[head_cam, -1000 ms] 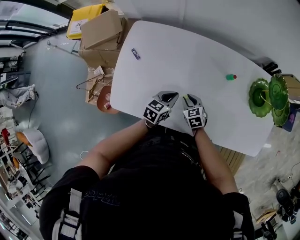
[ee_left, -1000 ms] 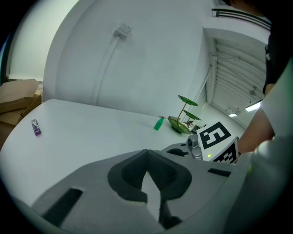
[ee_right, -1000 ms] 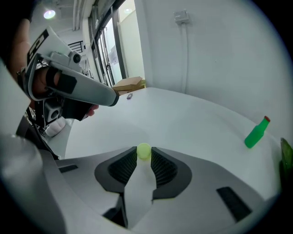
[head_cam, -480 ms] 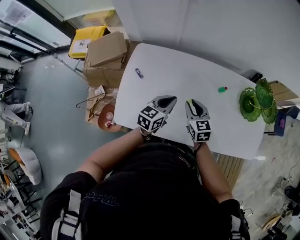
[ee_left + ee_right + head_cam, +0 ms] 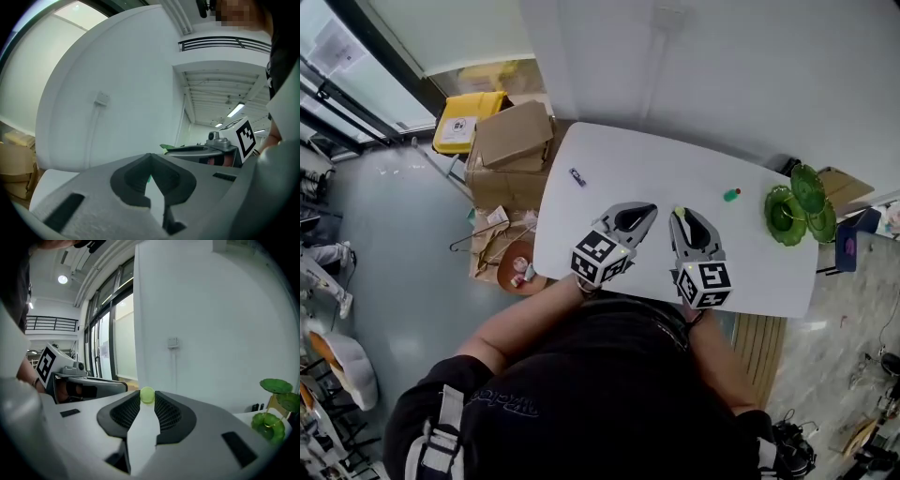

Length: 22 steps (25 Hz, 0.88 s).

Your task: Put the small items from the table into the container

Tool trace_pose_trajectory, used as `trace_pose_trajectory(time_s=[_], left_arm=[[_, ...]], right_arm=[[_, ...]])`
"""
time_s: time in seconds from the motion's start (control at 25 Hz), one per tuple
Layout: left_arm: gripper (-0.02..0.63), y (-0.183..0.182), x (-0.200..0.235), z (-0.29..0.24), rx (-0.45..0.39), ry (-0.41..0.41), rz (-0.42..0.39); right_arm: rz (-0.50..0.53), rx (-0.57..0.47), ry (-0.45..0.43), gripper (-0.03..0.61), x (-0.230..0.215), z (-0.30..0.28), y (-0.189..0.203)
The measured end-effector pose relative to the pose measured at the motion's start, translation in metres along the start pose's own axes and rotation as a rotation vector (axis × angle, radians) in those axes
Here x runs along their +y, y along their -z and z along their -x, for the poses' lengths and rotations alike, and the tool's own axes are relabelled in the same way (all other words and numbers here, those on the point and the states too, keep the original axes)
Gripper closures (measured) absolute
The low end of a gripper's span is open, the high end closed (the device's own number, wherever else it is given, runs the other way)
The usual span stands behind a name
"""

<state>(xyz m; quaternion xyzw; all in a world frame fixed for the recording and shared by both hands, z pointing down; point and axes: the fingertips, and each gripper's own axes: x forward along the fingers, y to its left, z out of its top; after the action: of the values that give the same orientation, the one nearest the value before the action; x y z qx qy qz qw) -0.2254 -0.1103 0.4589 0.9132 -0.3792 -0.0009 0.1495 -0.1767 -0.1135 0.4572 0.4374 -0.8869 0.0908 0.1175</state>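
Observation:
The white table (image 5: pixel 656 169) carries a small green-and-red item (image 5: pixel 731 195) at the far right and a small dark item (image 5: pixel 577 177) at the far left. A green tiered dish (image 5: pixel 786 214) stands at the table's right end and also shows in the right gripper view as the green dish (image 5: pixel 269 420). My right gripper (image 5: pixel 678 215) hovers above the near edge, shut on a small yellow-green ball (image 5: pixel 147 395) pinched at its tips. My left gripper (image 5: pixel 648 211) is beside it, jaws together with nothing between them (image 5: pixel 150 159).
Cardboard boxes (image 5: pixel 511 141) and a yellow bin (image 5: pixel 469 120) stand on the floor off the table's left end. A white wall runs behind the table. A round tray with clutter (image 5: pixel 520 267) lies on the floor by the near left corner.
The view has drawn back, so the table looks smaller. Both grippers stay side by side over the near edge and seem higher. The ball remains at the right gripper's tips.

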Motion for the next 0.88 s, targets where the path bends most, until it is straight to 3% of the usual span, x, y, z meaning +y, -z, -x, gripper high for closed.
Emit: trace_pose_trajectory(time_s=[0.2, 0.48, 0.88], left_arm=[[0.609, 0.006, -0.014, -0.010, 0.014, 0.059, 0.028], [0.609, 0.022, -0.061, -0.045, 0.041, 0.205, 0.035], [0.609, 0.033, -0.179, -0.114, 0.087, 0.367, -0.018]], right_arm=[[-0.007, 0.014, 0.070, 0.474, -0.010, 0.021, 0.003], [-0.031, 0.024, 0.201, 0.474, -0.042, 0.064, 0.018], [-0.110, -0.040, 0.368, 0.475, -0.121, 0.181, 0.039]])
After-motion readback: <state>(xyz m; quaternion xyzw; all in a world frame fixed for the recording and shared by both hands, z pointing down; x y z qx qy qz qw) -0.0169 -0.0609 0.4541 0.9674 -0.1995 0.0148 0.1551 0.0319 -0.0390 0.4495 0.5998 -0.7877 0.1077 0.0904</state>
